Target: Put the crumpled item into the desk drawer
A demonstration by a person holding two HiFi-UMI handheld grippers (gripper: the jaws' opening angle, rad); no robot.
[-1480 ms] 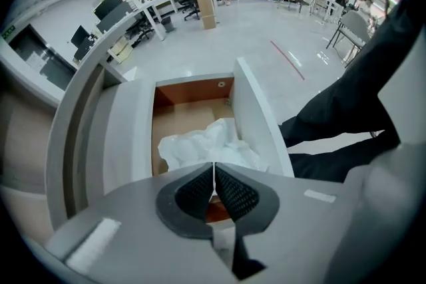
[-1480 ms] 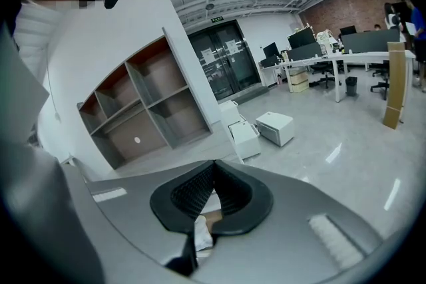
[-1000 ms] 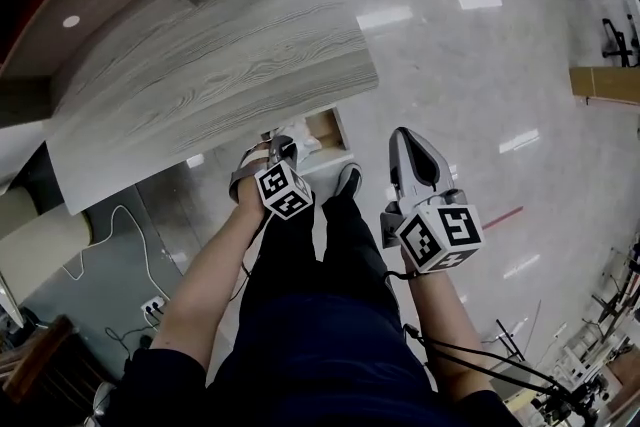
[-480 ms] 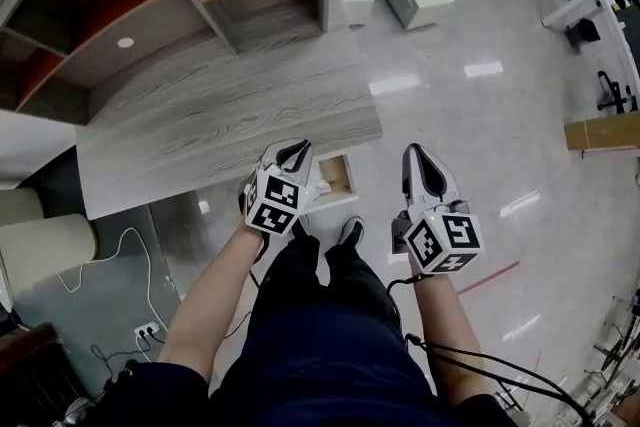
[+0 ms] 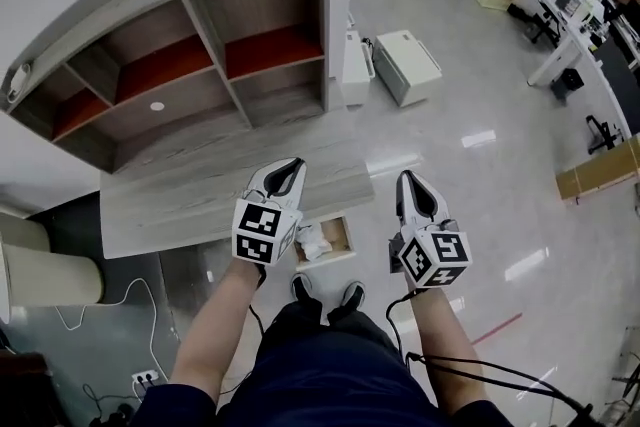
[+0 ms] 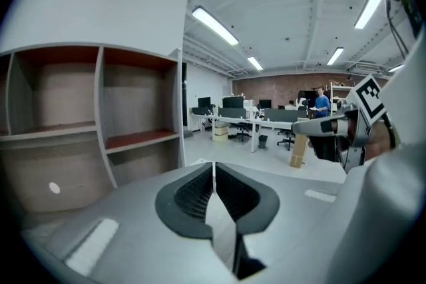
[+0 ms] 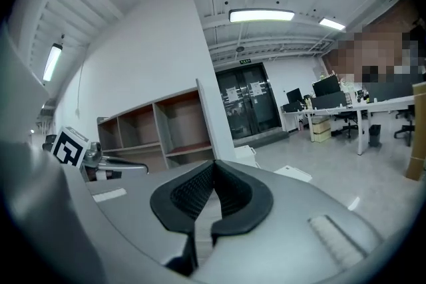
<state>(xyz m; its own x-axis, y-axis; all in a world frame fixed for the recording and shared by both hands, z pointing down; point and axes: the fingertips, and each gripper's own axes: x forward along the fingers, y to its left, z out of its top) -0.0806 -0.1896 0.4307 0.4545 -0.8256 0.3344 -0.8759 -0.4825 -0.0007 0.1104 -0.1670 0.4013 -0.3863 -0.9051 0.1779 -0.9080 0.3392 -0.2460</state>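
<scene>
The crumpled white paper-like item (image 5: 310, 240) already lies in the small open wooden desk drawer (image 5: 338, 231), toward its 9 o'clock side, under the front edge of the grey wood-grain desk top (image 5: 190, 190). So the placing looks done, and I judge only shutting the drawer may remain. The left gripper (image 5: 290, 171), at 11 o'clock of the drawer, and the right gripper (image 5: 410, 191), at 3 o'clock, each have their jaws pressed together on nothing. Compared with a second ago both have lifted away from the drawer, and the view has tipped up to take in the open shelf unit (image 5: 200, 55).
</scene>
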